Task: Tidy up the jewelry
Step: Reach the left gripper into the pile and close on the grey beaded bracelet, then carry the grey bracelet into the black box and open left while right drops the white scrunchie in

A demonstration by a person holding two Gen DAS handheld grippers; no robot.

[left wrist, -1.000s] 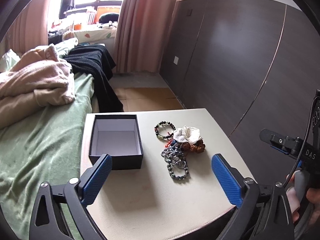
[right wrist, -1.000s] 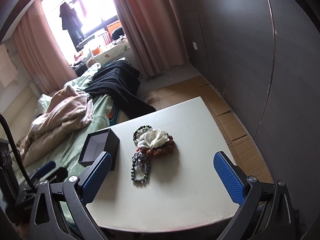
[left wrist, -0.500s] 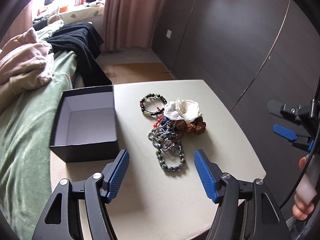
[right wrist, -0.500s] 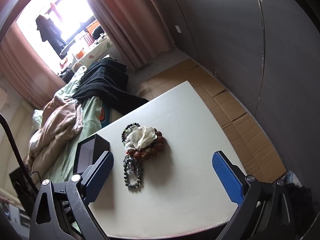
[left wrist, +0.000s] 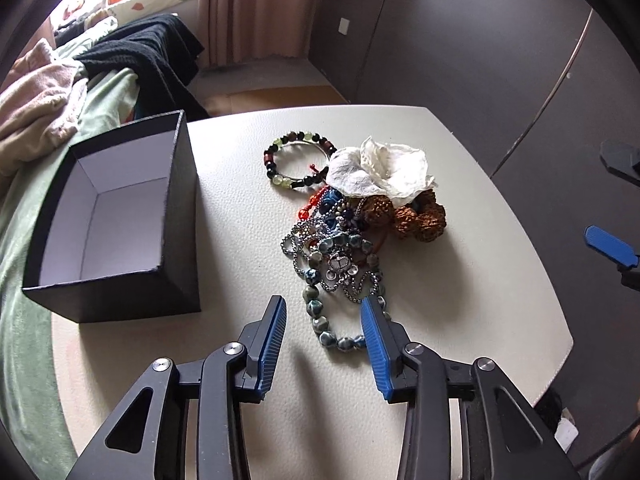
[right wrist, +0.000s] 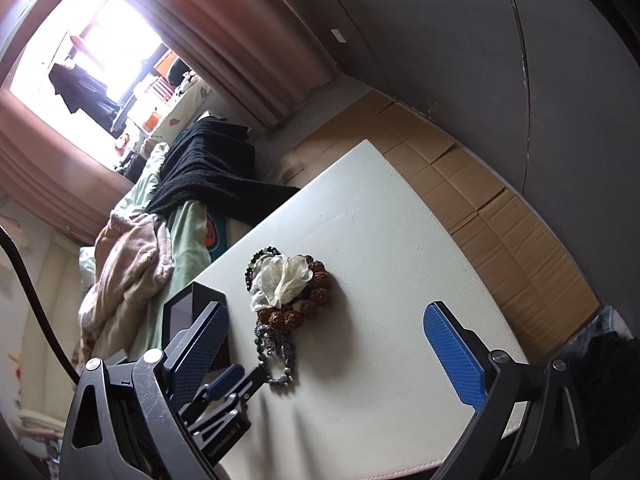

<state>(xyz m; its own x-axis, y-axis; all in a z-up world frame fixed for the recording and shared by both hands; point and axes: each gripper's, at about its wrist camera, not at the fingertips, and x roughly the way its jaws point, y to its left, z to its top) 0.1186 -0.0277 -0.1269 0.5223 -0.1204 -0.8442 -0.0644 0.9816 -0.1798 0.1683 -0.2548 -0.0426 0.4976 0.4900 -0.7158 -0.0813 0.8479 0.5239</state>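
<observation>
You worked at a cream table point(right wrist: 400, 240) beside a bed with green sheet point(left wrist: 24, 208), pink blanket point(right wrist: 128, 264) and black throw point(right wrist: 212, 168). Dark panelled wall point(left wrist: 460, 40), pink curtains point(right wrist: 248, 56), bright window point(right wrist: 92, 52), flattened cardboard on floor point(right wrist: 500, 216).

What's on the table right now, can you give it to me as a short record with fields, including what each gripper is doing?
surface: cream table
container: open black box, nothing in it, left of the pile
jewelry: tangled heap, all outside the box
nearest piece: blue-grey bead bracelet, its near loop between the left gripper's pads
other pieces: silver chain; dark bead bracelet; brown seed beads
on top: white fabric flower
left gripper: jaws closing in, pads not yet pressing
right gripper: open, holding nothing
</observation>
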